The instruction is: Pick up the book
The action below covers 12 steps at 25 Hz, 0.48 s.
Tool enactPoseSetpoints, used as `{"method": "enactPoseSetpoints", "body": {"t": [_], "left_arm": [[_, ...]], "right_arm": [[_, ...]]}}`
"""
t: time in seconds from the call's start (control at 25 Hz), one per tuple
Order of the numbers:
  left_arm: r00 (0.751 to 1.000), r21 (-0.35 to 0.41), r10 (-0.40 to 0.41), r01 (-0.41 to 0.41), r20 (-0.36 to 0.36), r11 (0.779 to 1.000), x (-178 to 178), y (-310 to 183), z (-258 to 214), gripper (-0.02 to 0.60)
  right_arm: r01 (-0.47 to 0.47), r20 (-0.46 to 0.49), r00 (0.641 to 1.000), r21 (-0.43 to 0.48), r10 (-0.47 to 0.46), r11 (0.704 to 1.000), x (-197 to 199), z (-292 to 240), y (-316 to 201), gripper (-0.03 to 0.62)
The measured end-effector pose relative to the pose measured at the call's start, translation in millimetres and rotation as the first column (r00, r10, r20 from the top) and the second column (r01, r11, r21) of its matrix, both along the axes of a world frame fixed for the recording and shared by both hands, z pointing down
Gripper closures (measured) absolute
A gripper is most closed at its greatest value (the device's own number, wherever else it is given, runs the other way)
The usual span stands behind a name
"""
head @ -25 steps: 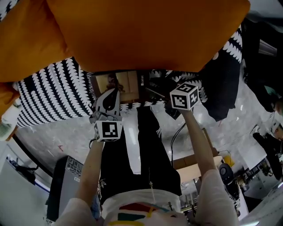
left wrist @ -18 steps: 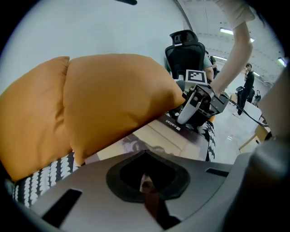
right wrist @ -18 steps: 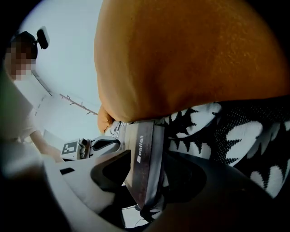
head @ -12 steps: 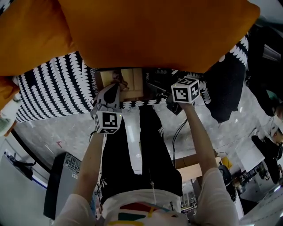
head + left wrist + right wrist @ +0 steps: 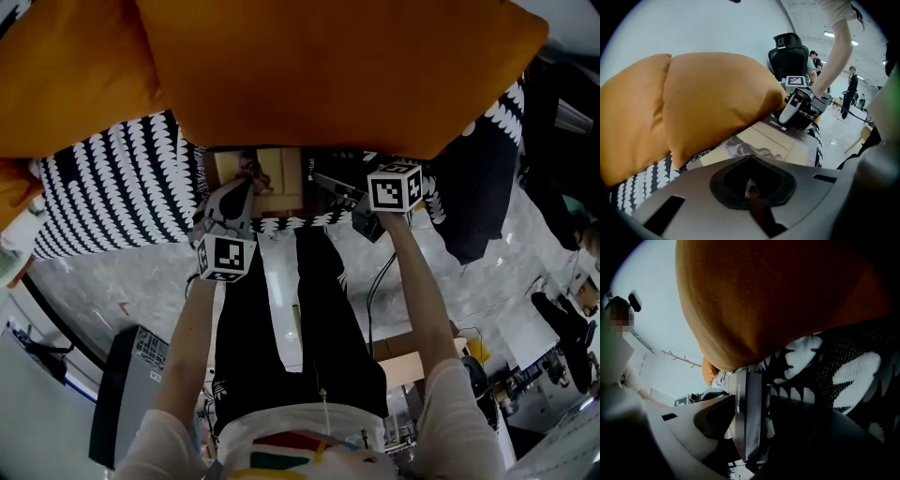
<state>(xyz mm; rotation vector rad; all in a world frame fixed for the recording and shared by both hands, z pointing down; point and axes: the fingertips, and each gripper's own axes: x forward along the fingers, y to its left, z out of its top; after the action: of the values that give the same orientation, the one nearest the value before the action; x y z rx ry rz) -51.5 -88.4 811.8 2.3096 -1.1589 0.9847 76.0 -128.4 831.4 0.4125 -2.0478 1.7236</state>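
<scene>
Book (image 5: 270, 178): a thin one with a pale picture cover. It lies flat on a black-and-white patterned cover (image 5: 112, 197), stretched between the two grippers. Its far edge is tucked under a big orange cushion (image 5: 328, 66).

The right gripper (image 5: 749, 425) has hold of it. In the right gripper view the dark spine stands edge-on between the two jaws, which are closed in on either face. The left gripper (image 5: 750, 161) is at the opposite side, its tip over the near corner of the book. Its jaws are drawn together with nothing seen between them, and whether the tip touches the book cannot be told.

The spine runs straight ahead of the right gripper, away from the person and toward the cushion. How far the book reaches under the cushion is hidden.

The lift probably falls to the right gripper. The overhanging cushion is the main obstacle, so the book likely has to slide back toward the person before it can rise. A second orange cushion (image 5: 66, 84) sits beyond the left gripper, apart from the book.
</scene>
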Motion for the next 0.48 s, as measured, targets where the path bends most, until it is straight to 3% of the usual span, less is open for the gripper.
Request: {"method": "enactPoseSetpoints", "body": {"t": [0.12, 0.36, 0.48], "left_arm": [[1.000, 0.001, -0.030, 0.030, -0.006, 1.000, -2, -1, -1, 0.577], [0.999, 0.005, -0.045, 0.045, -0.013, 0.999, -4, -1, -1, 0.577], [0.992, 0.007, -0.128, 0.128, -0.019, 0.992, -18, 1, -4, 0.577]], "right_arm": [[-0.021, 0.043, 0.999, -0.026, 0.022, 0.999, -8, -4, 0, 0.376], [0.028, 0.074, 0.997, -0.039, -0.025, 0.999, -12, -6, 2, 0.378], [0.079, 0.168, 0.983, 0.000, -0.078, 0.997, -23, -28, 3, 0.378]]}}
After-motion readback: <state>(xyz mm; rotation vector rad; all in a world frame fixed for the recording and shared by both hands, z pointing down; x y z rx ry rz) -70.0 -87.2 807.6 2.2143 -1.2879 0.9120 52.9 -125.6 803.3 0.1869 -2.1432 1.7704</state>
